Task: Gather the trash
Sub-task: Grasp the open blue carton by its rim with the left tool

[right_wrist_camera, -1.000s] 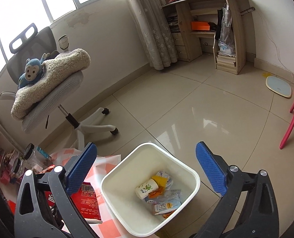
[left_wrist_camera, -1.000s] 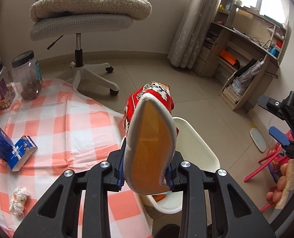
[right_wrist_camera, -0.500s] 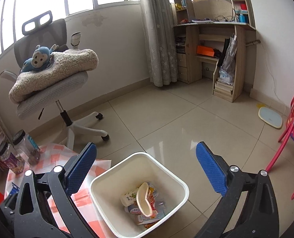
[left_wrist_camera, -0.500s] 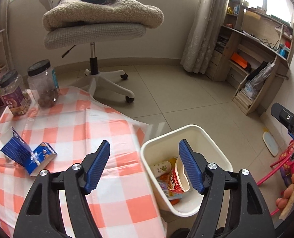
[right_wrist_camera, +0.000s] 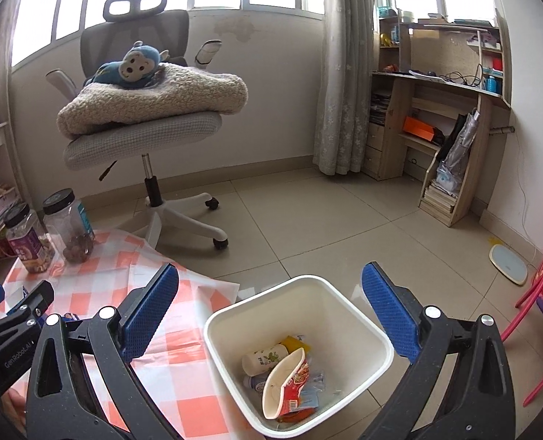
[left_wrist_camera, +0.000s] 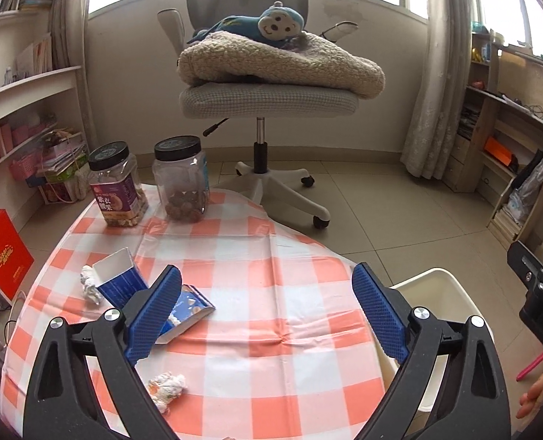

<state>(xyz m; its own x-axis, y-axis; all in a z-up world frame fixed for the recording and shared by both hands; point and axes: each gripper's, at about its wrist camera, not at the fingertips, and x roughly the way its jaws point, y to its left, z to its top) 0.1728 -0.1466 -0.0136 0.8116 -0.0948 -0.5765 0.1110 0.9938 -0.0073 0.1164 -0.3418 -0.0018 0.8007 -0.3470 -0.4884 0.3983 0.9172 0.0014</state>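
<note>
Left wrist view: the left gripper [left_wrist_camera: 266,315] has just spread its jaws wide, nothing between them, above the checked cloth [left_wrist_camera: 257,256]. The right gripper [right_wrist_camera: 269,315] gapes empty over the white bin [right_wrist_camera: 359,315], where the red noodle cup [right_wrist_camera: 286,381] lies among 2 other wrappers.

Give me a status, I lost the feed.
Left gripper just opened, empty. Right gripper open, empty. Red cup in bin. Blue cartons, tissue wads on cloth. Nothing blocking.
</note>
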